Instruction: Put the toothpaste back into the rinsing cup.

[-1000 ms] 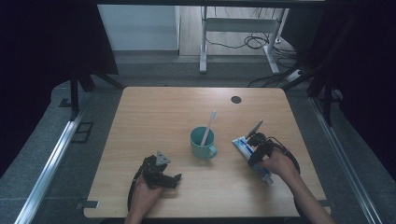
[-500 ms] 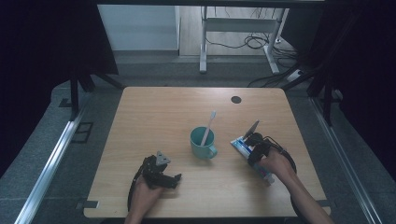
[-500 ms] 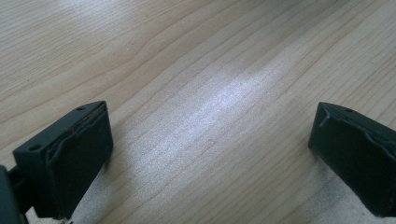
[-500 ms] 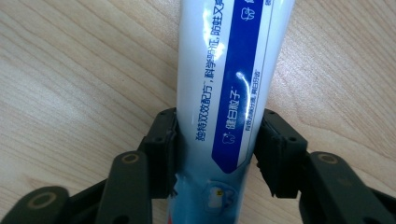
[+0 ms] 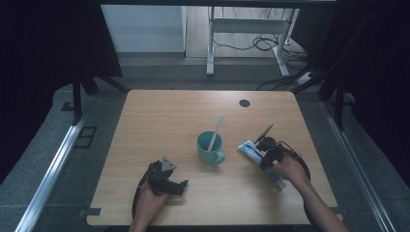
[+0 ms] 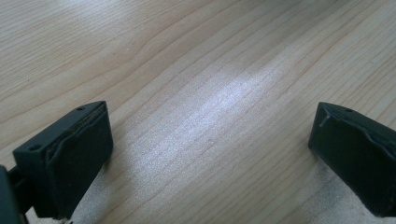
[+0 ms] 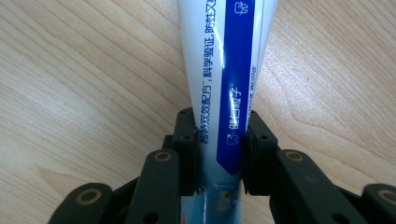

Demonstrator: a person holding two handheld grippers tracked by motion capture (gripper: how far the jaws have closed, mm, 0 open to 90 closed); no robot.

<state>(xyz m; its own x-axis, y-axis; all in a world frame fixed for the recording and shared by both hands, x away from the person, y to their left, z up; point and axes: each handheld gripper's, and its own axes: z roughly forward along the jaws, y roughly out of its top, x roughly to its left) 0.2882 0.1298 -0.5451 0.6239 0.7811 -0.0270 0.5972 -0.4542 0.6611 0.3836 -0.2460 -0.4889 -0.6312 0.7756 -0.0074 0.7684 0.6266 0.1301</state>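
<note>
A teal mug (image 5: 210, 147) stands near the middle of the wooden table (image 5: 164, 116), with a white toothbrush (image 5: 216, 129) leaning upright in it. To the right of the mug lies a white and blue toothpaste tube (image 5: 249, 149). My right gripper (image 5: 267, 151) is shut on the tube. In the right gripper view the tube (image 7: 229, 70) runs away from me, and my right gripper (image 7: 219, 135) has both jaws pressed against its sides just above the wood. My left gripper (image 5: 167, 180) rests near the front left edge. My left gripper (image 6: 210, 154) stands open over bare wood.
A small black round spot (image 5: 244, 103) sits at the table's far right. Beyond the far edge a metal stand (image 5: 211, 43) and cables (image 5: 261, 43) lie on the floor. A metal rail (image 5: 53, 169) runs along the left side.
</note>
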